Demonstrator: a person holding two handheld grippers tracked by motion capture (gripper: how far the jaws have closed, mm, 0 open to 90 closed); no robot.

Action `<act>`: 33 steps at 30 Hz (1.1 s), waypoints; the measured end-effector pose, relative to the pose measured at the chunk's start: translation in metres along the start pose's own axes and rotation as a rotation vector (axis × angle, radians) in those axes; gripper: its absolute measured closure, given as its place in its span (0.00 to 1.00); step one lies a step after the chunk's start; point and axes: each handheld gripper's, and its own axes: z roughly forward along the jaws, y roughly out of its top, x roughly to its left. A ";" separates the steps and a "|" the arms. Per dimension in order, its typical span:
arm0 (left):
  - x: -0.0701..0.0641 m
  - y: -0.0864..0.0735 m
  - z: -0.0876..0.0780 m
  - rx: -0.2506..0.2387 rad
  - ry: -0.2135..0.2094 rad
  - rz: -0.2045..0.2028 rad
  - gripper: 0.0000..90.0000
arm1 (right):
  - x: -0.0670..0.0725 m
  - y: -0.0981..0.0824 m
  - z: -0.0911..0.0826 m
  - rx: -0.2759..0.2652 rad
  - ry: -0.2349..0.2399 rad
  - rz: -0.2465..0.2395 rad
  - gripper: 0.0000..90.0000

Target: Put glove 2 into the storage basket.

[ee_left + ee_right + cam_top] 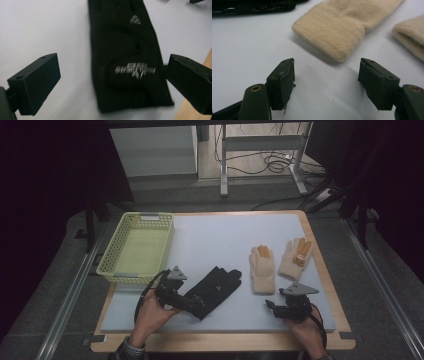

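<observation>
The black glove [127,57] lies flat on the tabletop [210,235], straight ahead of the left gripper [192,302], between the lines of its two fingers [35,82]. Those fingers stand wide apart with nothing between the pads; the glove's cuff end sits just beyond and below them, nearer the right-hand finger in the left gripper view, and its long axis runs away from the fingers toward the glove's fingertips. In the high view the glove slants up and to the right from the left gripper, so a straight push along that line would bring the cuff between the fingers.

The right gripper [274,306] is well apart from the black glove and much nearer the two cream gloves. Its fingers [283,80] are also spread wide and hold nothing, resting low over bare tabletop. The nearer cream glove [342,27] has its folded cuff just ahead of them, slightly toward the right-hand finger, with its length running away from the fingers. The second cream glove [412,35] lies off beyond that finger. A yellow basket [137,247] stands beyond the left gripper, empty
</observation>
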 end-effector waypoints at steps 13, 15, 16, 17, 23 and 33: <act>-0.008 0.018 0.061 0.106 -0.094 -0.006 0.00 | 0.000 -0.001 0.000 -0.003 0.002 -0.001 0.31; -0.015 0.017 0.064 0.128 -0.048 0.033 0.00 | 0.000 -0.001 0.000 -0.003 0.003 -0.002 0.31; -0.020 0.016 0.066 0.137 -0.026 0.046 0.00 | 0.000 -0.001 0.000 -0.003 0.003 -0.002 0.31; -0.023 0.016 0.068 0.143 0.001 0.061 0.00 | 0.000 -0.001 0.000 -0.003 0.002 -0.003 0.31; -0.031 0.017 0.069 0.167 0.054 0.095 0.03 | 0.000 -0.001 0.000 -0.003 0.002 -0.004 0.31; -0.027 0.020 0.054 0.160 0.066 0.099 0.74 | 0.000 -0.001 0.000 -0.003 0.002 -0.004 0.31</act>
